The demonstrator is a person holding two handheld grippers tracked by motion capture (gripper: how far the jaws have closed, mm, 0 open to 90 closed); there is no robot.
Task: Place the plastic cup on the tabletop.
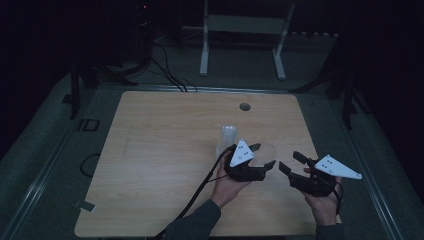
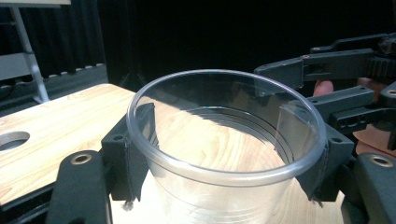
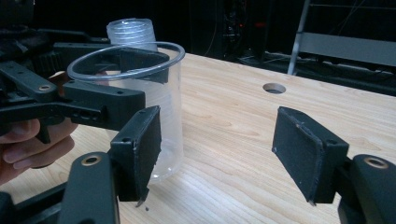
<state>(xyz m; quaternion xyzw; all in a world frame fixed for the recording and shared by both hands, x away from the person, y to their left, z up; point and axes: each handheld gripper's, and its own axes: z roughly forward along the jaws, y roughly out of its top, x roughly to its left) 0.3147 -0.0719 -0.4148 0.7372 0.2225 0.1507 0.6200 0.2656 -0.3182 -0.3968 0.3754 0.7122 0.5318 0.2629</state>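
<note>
You are working at a light wooden table (image 1: pixel 150 150) with a round hole (image 1: pixel 244 106) near its far edge. A clear plastic cup (image 3: pixel 154 116) is standing upright on it, and an upturned stack of clear cups (image 1: pixel 227 137) is standing just behind.

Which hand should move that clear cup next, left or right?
Left. The left gripper already has its jaws clamped around the clear cup just under the rim, while the right gripper stands open beside it, holding nothing.
</note>
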